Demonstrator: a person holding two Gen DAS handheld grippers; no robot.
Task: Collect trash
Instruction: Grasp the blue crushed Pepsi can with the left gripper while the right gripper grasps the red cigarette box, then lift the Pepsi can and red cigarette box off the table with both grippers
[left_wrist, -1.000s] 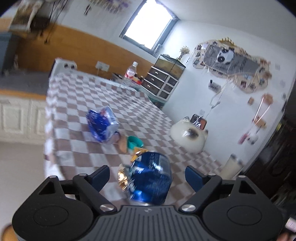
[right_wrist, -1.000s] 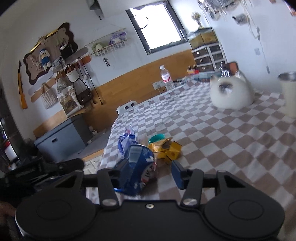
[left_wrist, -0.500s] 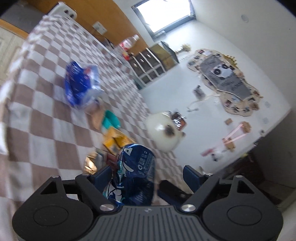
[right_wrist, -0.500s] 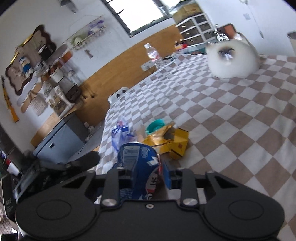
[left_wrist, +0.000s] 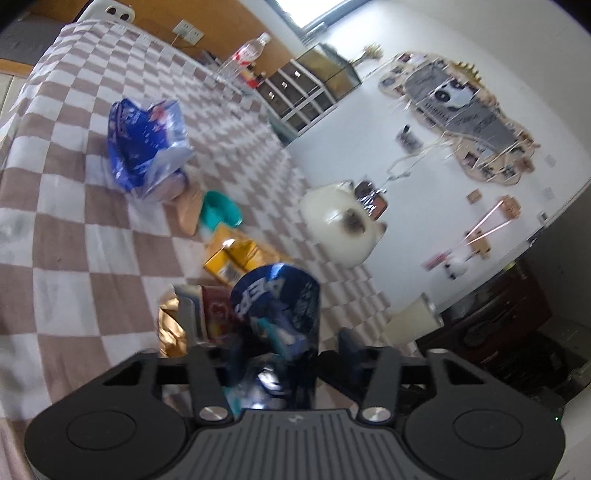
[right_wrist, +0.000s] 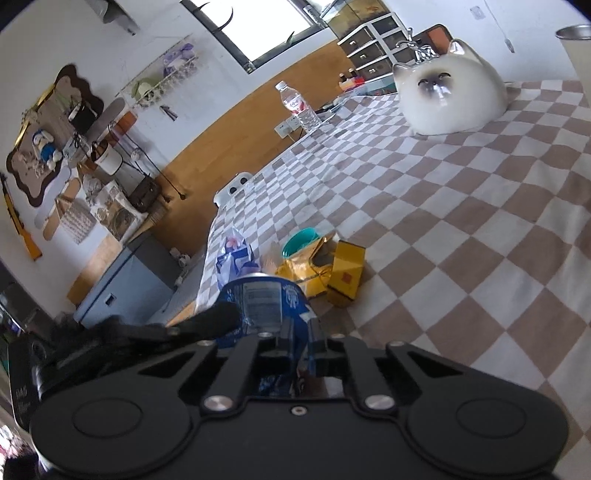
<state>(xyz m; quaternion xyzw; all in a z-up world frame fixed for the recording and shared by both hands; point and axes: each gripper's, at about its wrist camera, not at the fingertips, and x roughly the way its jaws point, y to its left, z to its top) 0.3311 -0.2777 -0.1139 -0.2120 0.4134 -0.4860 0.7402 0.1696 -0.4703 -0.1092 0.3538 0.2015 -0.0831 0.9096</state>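
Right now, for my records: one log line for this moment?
left claw: closing on blue bag | right claw: shut on blue bag | step: grasp

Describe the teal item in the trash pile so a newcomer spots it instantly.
Start at the white cat figurine on the checkered tablecloth, then look to the litter cluster near the table's edge. The small teal cup lies tipped behind the yellow carton, the only teal thing among blue and yellow packaging.
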